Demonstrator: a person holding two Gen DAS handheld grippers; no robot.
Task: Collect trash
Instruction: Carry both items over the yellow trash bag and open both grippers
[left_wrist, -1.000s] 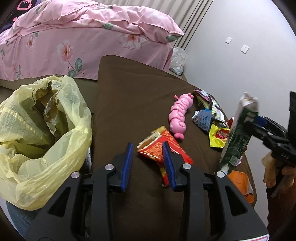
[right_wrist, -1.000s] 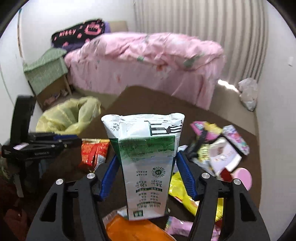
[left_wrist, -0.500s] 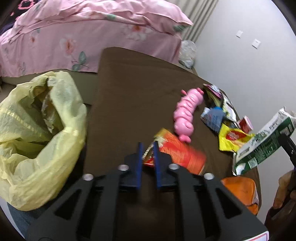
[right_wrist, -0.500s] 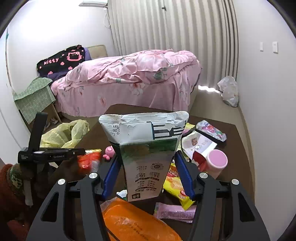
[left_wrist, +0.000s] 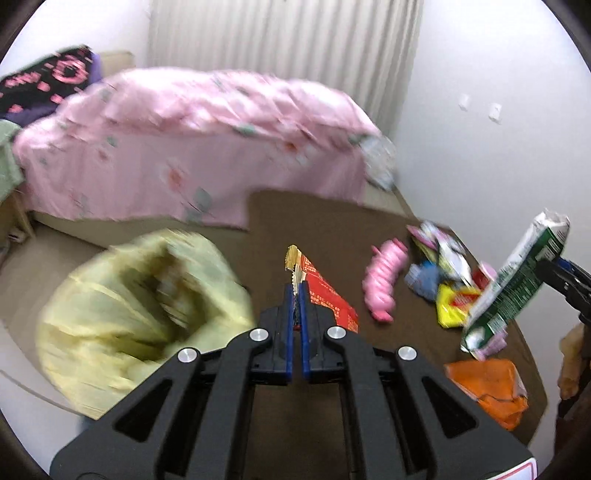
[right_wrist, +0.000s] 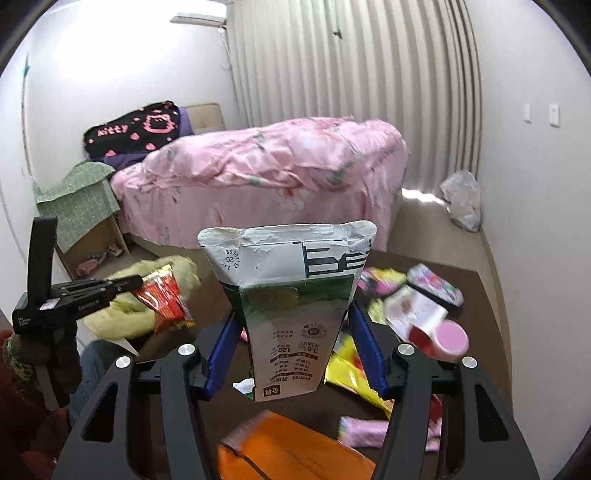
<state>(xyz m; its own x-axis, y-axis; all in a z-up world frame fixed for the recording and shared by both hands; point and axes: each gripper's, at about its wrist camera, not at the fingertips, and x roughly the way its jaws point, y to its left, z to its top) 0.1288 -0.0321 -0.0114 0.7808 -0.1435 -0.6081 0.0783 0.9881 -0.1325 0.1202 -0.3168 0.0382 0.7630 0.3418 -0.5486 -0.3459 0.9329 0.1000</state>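
Note:
My left gripper (left_wrist: 295, 293) is shut on the serrated edge of a red snack wrapper (left_wrist: 325, 295), which hangs above the brown table (left_wrist: 295, 221) beside the open yellow trash bag (left_wrist: 122, 310). The right wrist view shows the same wrapper (right_wrist: 166, 301) in front of the bag (right_wrist: 122, 314). My right gripper (right_wrist: 295, 321) is shut on a green and white milk carton (right_wrist: 291, 280), with a blue pad on each side, held upright above the table. In the left wrist view the carton (left_wrist: 517, 284) tilts at the right edge.
Loose trash lies on the right half of the table: a pink caterpillar toy (left_wrist: 384, 284), a yellow wrapper (left_wrist: 452, 306), an orange bag (left_wrist: 487, 384) and a pink-lidded cup (right_wrist: 447, 338). A pink bed (right_wrist: 258, 177) stands behind. A person's sleeve (right_wrist: 22, 369) is at lower left.
My left gripper closed on the red wrapper and lifted it off the table towards the yellow bag. My right gripper rose a little with the carton still in it.

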